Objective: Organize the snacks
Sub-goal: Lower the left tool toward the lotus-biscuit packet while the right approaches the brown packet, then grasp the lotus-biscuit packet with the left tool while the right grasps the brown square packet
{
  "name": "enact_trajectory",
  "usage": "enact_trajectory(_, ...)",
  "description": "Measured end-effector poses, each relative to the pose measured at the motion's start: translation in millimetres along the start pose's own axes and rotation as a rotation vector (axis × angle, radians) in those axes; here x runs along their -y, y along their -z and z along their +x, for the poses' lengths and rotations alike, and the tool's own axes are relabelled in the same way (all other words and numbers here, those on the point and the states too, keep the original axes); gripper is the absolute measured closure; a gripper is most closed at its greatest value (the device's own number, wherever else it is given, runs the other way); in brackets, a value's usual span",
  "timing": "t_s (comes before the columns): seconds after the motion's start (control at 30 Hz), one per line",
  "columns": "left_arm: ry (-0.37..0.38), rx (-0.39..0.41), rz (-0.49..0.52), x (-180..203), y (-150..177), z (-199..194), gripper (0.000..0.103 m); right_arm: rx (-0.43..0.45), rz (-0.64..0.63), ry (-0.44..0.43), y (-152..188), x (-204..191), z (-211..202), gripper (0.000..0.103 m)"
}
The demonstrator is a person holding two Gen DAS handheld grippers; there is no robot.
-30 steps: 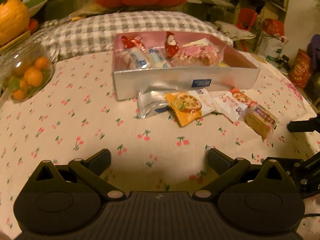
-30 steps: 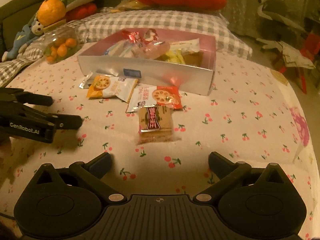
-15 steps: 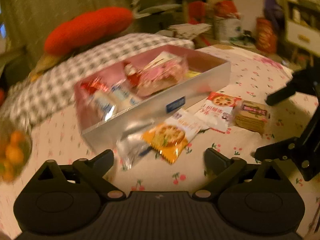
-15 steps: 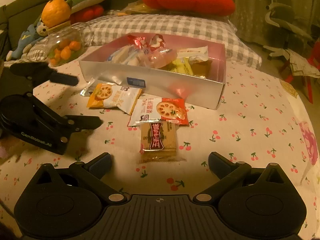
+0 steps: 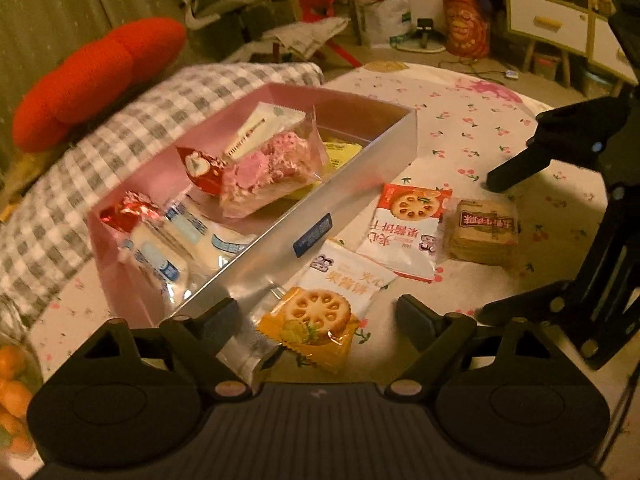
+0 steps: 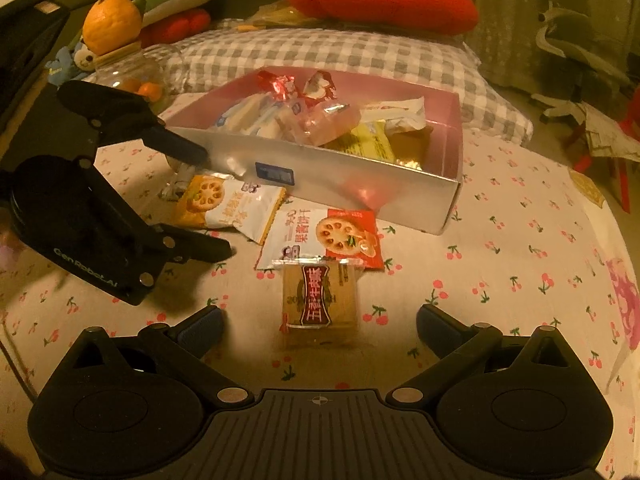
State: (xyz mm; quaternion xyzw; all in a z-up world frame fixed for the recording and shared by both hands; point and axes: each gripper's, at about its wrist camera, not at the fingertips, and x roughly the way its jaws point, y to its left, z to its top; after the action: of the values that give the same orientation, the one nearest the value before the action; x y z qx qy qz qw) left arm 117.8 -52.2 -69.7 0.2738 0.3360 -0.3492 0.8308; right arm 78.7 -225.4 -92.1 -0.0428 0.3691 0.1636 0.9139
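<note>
left tongs (image 5: pixel 318 312) tilted over the cherry-print bed (image 6: pixel 520 264), jaws just been narrowing but still apart, pinching nothing; the orange cracker packet (image 5: pixel 320 316) and a silver wrapper (image 5: pixel 248 354) lie between them on the sheet. right tongs (image 6: pixel 320 322) spread wide, empty, above the brown biscuit pack (image 6: pixel 318 300). red cracker packet (image 6: pixel 320 236) just beside the snack box (image 6: pixel 352 176), which is already stocked with sweets.

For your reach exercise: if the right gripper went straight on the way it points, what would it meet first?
Probably the brown biscuit packet, lying centred between the open right gripper fingers, though depth is unclear.
</note>
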Motion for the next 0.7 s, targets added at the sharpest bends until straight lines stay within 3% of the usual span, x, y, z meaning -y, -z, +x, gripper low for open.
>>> enact_trajectory(0.23,0.026,-0.010,-0.002,-1,-4,2,0.027,0.021,-0.025,-0.012,-3,-4,-2,0.012)
enact_trajectory(0.33,0.036,-0.014,0.004,-1,-5,2,0.032,0.032,-0.047,-0.022,-4,-6,-4,0.023)
enact_trajectory(0.4,0.043,-0.017,0.007,-1,-7,3,0.035,0.033,-0.044,-0.037,-5,-6,-5,0.039)
enact_trajectory(0.5,0.051,-0.025,0.011,0,-10,3,0.041,0.036,-0.043,-0.035,-7,-6,-5,0.053)
enact_trajectory(0.7,0.070,-0.040,-0.007,1,-11,3,0.054,0.035,-0.033,-0.019,-8,-2,-7,0.068)
